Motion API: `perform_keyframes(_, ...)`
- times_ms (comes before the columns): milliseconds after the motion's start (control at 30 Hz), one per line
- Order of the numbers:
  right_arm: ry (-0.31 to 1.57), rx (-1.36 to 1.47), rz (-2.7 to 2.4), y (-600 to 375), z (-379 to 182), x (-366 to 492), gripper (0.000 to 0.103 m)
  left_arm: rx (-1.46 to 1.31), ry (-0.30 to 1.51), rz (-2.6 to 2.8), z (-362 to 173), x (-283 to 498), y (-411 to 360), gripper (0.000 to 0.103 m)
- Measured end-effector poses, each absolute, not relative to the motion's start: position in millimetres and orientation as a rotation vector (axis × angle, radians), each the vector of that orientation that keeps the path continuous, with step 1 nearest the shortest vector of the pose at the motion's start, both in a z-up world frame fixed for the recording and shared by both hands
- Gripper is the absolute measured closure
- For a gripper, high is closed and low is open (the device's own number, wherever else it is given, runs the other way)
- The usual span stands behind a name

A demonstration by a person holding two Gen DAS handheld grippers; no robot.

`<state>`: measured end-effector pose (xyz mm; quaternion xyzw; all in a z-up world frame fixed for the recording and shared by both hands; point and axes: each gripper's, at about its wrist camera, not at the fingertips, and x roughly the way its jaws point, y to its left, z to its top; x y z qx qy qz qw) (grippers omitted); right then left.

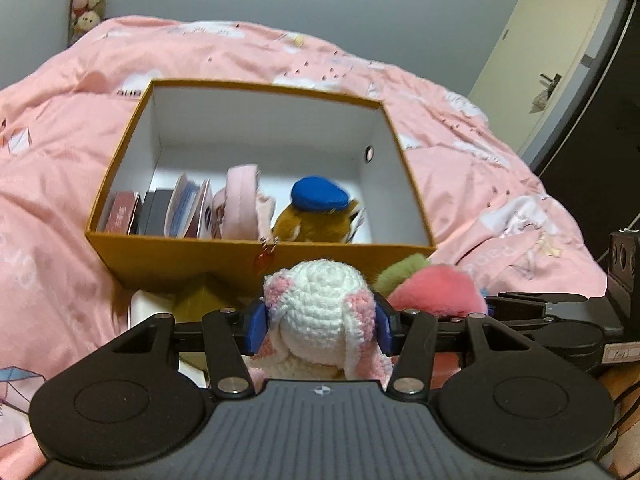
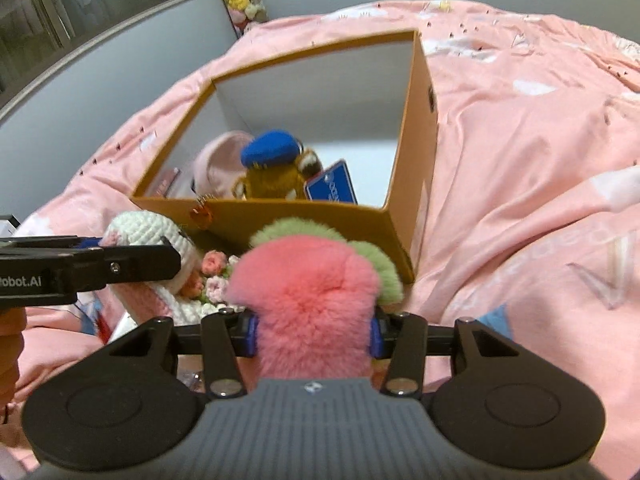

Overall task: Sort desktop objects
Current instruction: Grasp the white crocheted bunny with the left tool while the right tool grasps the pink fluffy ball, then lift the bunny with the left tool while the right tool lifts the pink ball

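The left tongs [image 1: 320,322] are closed on a crocheted white-and-pink doll [image 1: 322,304], squeezed at its sides between the blue pads [image 1: 256,326]. The right tongs [image 2: 314,332] grip a fluffy pink plush [image 2: 308,292] with a green furry fringe, likewise pinched between the blue pads. Both toys hang side by side just in front of the near wall of an open mustard-coloured box [image 1: 120,156] that sits on a bed [image 1: 48,160] with a pink quilt, the doll to the left, the pink plush to the right.

A fair part of the sorting looks done. Inside the box, along the near wall, stand a reddish booklet [image 1: 120,212], a dark flat case [image 1: 158,210] and some cards or thin books [image 1: 192,208] at the left, then a pink pouch [image 1: 240,204], whose chain with an orange charm [image 1: 262,262] dangles over the near wall, and to its right a brown plush in a blue beret [image 1: 316,208]. The right wrist view also shows a blue card [image 2: 332,184] right of that plush. The far half of the box floor is bare.

What remains, by my reading, is to lift both held toys over the near wall and release them inside. Below the doll, the right wrist view shows a small bunch of pink knitted flowers [image 2: 214,276], which may belong to the doll or be a separate item; I cannot tell. Something white and yellowish lies at the foot of the box too, unclear.
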<state>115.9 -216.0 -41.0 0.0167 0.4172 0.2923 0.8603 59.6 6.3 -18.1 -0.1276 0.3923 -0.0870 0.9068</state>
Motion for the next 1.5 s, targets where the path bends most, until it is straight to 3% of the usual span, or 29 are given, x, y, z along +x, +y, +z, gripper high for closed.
perform_keyframes(500,0.66,0.115,0.671,-236.6,38.4,119.2,0.053,-0.26,0.674,-0.267,44.4,72.7,12.8,0.044)
perform_keyframes(733,0.599,0.113,0.647,-234.0,50.2,142.7,0.053,-0.286,0.615,-0.307,64.9,105.5,12.5,0.044)
perform_keyframes(1067,0.625,0.141,0.557,-251.9,32.2,167.5,0.053,-0.415,0.724,-0.391,27.6,171.9,-2.0,0.044)
perform_keyframes(1500,0.67,0.172,0.529,-261.7,8.1,186.8,0.053,-0.328,0.812,-0.429,3.2,200.6,-11.8,0.044)
